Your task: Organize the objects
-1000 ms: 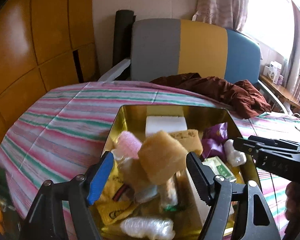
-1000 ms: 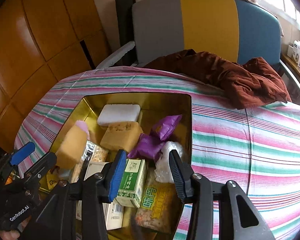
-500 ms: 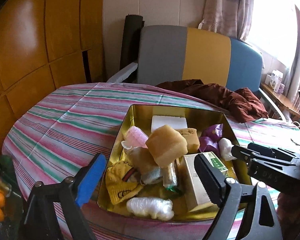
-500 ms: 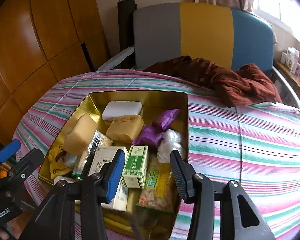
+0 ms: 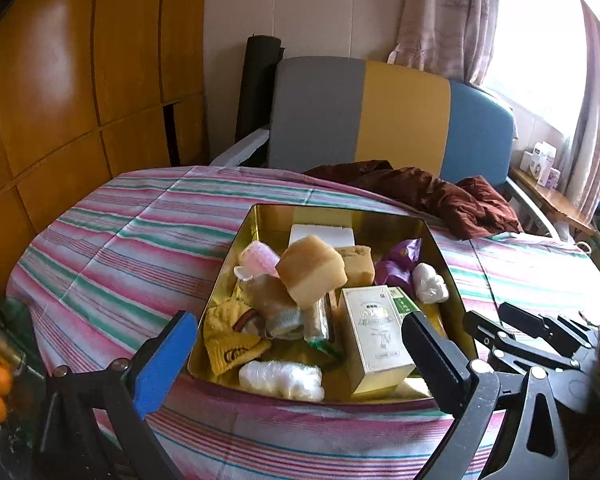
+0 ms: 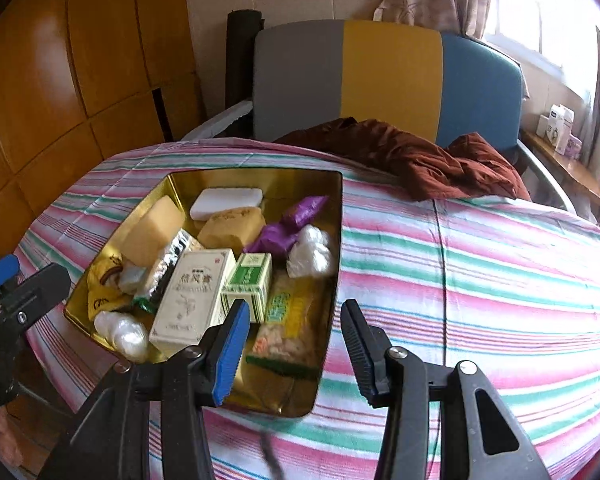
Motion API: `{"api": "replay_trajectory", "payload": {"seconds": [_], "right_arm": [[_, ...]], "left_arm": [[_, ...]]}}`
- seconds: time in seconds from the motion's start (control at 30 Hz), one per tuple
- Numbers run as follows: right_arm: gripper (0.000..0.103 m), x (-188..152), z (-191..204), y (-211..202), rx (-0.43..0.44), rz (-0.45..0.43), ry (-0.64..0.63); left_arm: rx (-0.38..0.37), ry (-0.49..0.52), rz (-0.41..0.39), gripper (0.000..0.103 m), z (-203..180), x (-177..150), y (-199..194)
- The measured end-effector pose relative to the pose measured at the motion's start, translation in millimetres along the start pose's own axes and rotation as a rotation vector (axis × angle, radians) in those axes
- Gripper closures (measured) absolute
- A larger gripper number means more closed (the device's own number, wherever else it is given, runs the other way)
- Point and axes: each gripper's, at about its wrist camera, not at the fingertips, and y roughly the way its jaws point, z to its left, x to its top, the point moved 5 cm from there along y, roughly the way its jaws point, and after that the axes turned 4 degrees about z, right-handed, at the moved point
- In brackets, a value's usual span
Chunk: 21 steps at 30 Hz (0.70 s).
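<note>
1. Left gripper [image 5: 298,354] hangs over the near edge of the gold tin [image 5: 256,216]; its jaws have just been opening, now stand wide apart and hold nothing.
2. Right gripper [image 6: 296,346] is partly open and empty, poised above the tin's near right corner.
3. Writing: a cream carton [image 6: 194,294] carries large Chinese characters I cannot make out; the small green-and-white box [image 6: 248,280] beside it bears print too small to read.
4. Inside the tin, on the striped cloth [image 6: 480,272], lie a tan block [image 5: 312,270] propped on top of the pile, a white bar [image 6: 226,202], purple wrappers [image 6: 288,226], a yellow packet [image 5: 230,340] and clear-wrapped bundles [image 5: 280,378].
</note>
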Motion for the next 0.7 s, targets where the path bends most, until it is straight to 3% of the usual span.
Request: {"api": "replay_trajectory", "payload": {"seconds": [0.1,0.23,0.7], "right_arm": [[0.055,-5,-4,0,-0.002,0.005,0.008],[0.055,-7,-7,-1,-0.006,0.004,0.015],[0.055,-6,-7,-3,-0.008,-0.003,0.011]], "left_arm": [[0.036,0.029,0.003,0.0,-7,-3,-2],[-0.002,0.019,0.003,0.0,-12,-6,-4],[-0.009,0.02,-0.009,0.0,-16,-6,-7]]}}
